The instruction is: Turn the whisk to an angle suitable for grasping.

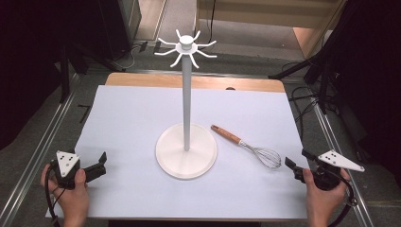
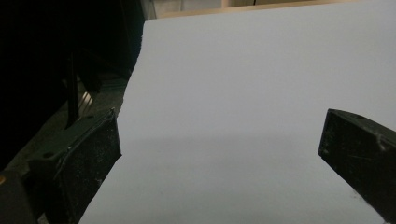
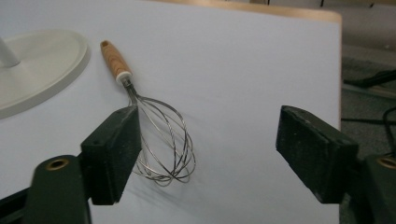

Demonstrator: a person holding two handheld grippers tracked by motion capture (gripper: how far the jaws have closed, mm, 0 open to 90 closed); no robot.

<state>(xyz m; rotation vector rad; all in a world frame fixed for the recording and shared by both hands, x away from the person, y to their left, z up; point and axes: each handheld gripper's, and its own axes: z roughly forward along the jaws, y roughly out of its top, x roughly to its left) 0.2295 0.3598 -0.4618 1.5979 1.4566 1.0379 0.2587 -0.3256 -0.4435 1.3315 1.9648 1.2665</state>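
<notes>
My right gripper [image 3: 208,149] has its jaws spread wide, holding nothing; the whisk [image 3: 154,135] lies on the table [image 3: 243,70] just beside my left jaw. My left gripper [image 2: 219,149] gapes empty over bare table.

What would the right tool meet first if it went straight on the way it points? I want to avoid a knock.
Probably the whisk: its wire loops lie just ahead of the open right tool, toward one jaw, though depth is hard to judge.

In the right gripper view the stand [image 3: 39,65] is cut off at the left edge, and a jaw hides part of the whisk [image 3: 163,140] wires.
</notes>
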